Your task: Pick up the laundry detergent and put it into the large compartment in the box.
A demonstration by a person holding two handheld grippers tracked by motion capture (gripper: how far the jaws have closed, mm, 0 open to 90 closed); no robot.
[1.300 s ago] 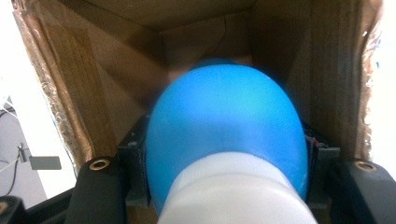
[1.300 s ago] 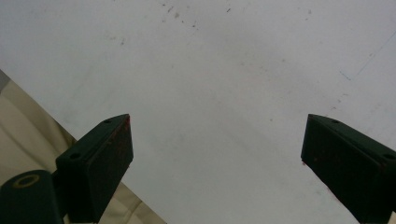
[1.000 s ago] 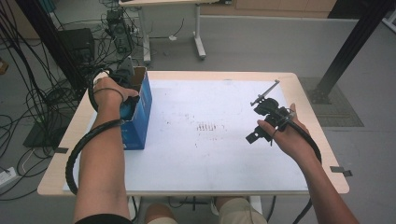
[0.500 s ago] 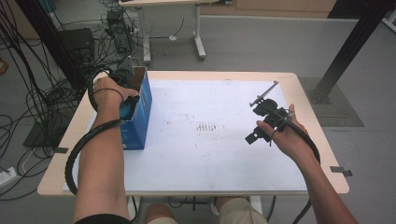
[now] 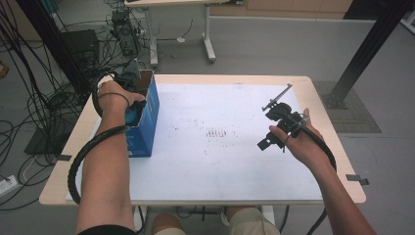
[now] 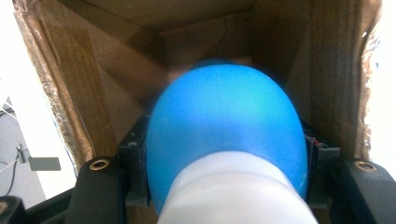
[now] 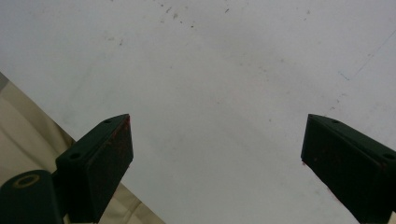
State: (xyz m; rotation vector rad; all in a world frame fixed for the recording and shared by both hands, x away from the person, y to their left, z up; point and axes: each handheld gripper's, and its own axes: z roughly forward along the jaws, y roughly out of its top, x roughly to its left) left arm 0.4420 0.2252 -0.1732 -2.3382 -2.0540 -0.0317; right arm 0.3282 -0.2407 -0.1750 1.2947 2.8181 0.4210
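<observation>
Both forearms bare, no sleeves; khaki shorts at bottom edge of high view. Left gripper [image 6: 224, 186]: black body, thick ribbed black cable looping from wrist along forearm; brass-ringed screw holes on each black jaw mount (seen in left gripper view). Right gripper [image 7: 217, 158]: black, blocky jaws with flat pads showing faint reddish specks, brass-ringed hole at lower left; grey bar-shaped plate projecting from top in high view, black cable trailing along forearm.

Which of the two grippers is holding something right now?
The left gripper, shut on the blue object inside the cardboard box; the right gripper hangs open over the white sheet.
</observation>
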